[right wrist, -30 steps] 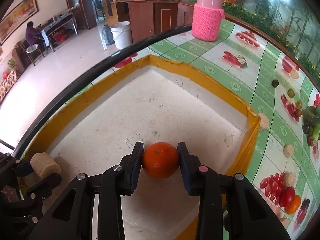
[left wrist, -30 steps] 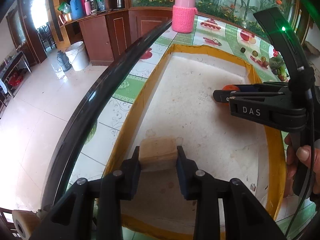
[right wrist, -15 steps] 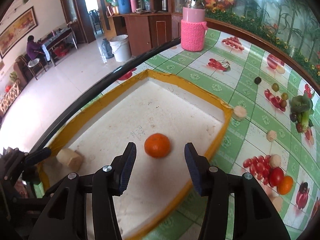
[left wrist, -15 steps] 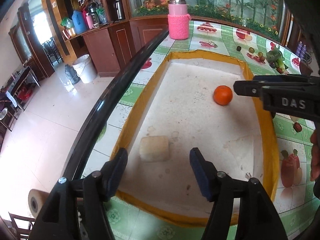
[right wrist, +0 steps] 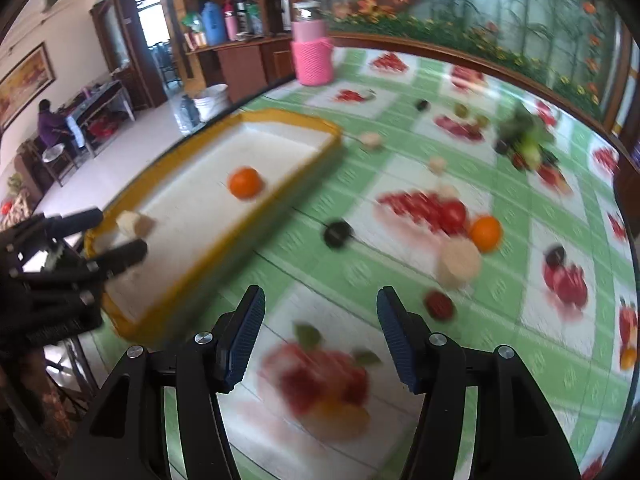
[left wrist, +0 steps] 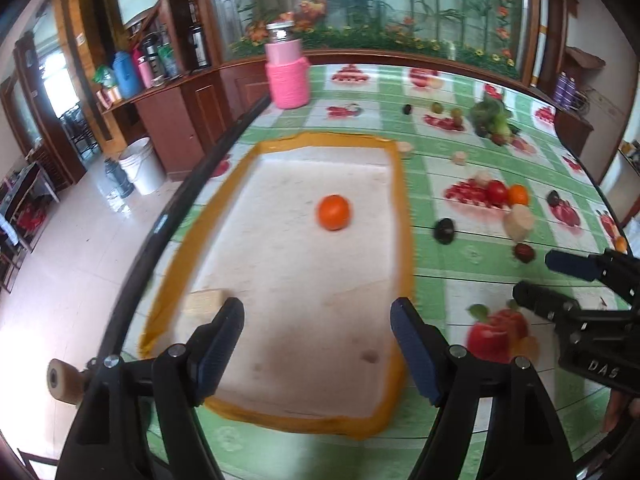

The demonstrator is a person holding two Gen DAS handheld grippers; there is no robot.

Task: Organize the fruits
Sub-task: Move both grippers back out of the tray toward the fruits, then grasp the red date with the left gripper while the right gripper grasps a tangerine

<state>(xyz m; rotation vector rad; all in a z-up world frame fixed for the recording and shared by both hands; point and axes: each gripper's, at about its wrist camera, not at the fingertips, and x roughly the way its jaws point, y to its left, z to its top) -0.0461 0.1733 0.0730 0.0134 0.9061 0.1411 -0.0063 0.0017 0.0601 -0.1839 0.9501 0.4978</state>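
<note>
A yellow-rimmed tray [left wrist: 403, 216] [right wrist: 296, 118] lies on the fruit-print tablecloth. An orange [left wrist: 334, 212] [right wrist: 245, 182] and a tan block [left wrist: 203, 304] [right wrist: 134, 222] rest inside it. My left gripper [left wrist: 318, 344] is open and empty above the tray's near end. My right gripper [right wrist: 320, 332] is open and empty over the tablecloth, right of the tray; it shows in the left wrist view [left wrist: 540, 280]. Loose on the cloth are a second orange [right wrist: 485, 233], a tan round piece [right wrist: 459, 263] [left wrist: 518, 222], a dark fruit [right wrist: 338, 233] [left wrist: 444, 231] and a dark red fruit [right wrist: 439, 305] [left wrist: 524, 253].
A pink knit-covered jar [left wrist: 287, 70] [right wrist: 313, 54] stands at the table's far end. Small tan pieces [right wrist: 371, 139] and dark fruits [right wrist: 422, 105] lie further back, with a heap of greens [left wrist: 493, 118]. The table's dark edge [left wrist: 180, 204] runs along the left.
Both grippers let go, opened and pulled back. The orange and tan block stay in the tray. My right gripper swung right over the tablecloth.
</note>
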